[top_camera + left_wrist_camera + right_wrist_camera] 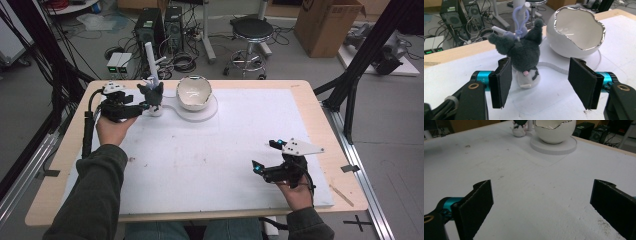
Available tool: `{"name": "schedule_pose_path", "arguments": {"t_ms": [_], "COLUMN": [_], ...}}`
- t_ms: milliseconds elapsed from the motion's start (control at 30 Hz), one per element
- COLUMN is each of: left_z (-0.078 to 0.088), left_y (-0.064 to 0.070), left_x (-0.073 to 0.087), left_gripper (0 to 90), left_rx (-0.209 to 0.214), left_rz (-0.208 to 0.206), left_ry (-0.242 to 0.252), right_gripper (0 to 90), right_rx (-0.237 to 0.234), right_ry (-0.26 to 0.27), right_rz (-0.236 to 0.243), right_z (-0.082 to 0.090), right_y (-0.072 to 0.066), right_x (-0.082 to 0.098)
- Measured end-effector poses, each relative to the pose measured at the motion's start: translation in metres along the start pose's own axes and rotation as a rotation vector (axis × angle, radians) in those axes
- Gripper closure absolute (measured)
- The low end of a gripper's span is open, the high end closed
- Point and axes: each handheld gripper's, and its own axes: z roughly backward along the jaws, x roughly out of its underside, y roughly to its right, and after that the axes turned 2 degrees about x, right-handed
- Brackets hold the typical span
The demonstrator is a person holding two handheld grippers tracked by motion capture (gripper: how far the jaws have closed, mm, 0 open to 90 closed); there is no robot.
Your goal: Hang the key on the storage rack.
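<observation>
A dark grey plush toy (152, 96) (525, 53) with a white underside and a lilac clip stands at the foot of a white post (149, 59), far left on the table. My left gripper (142, 106) (543, 80) is open just in front of it. The toy sits at the mouth of the jaws, close to the left pad (504, 77) and well clear of the other pad. Right of the toy, a white cracked-egg bowl (194, 92) (576, 32) (554, 131) rests on a round white base (212, 111). My right gripper (264, 155) (541, 205) is wide open over the bare mat, near right.
A white mat (200, 160) covers most of the wooden table (55, 190). A thin wooden stick (341, 195) lies on the table's right edge. On the floor beyond stand a stool (252, 32), computer towers (150, 27) with cables, and a cardboard box (327, 25).
</observation>
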Motion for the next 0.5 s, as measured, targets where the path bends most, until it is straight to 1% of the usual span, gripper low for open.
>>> {"name": "schedule_pose_path", "arguments": {"t_ms": [133, 267, 333, 500], "left_z": [0.004, 0.007, 0.009, 0.015], "left_y": [0.005, 0.008, 0.01, 0.012], "left_x": [-0.001, -0.001, -0.001, 0.001], "left_gripper": [34.2, 32.1, 31.0, 29.6], "left_rx": [0.01, 0.024, 0.029, 0.042], "left_rz": [-0.017, -0.019, -0.021, -0.024], "left_ry": [0.008, 0.018, 0.027, 0.037], "right_gripper": [3.9, 3.9, 3.9, 3.9], "right_rx": [0.005, 0.006, 0.007, 0.011], "right_ry": [0.001, -0.001, 0.005, 0.004], "right_rz": [-0.003, -0.008, -0.005, -0.005], "right_z": [0.0, 0.001, 0.001, 0.001], "right_y": [0.001, 0.001, 0.002, 0.002], "right_x": [0.0, 0.0, 0.0, 0.0]}}
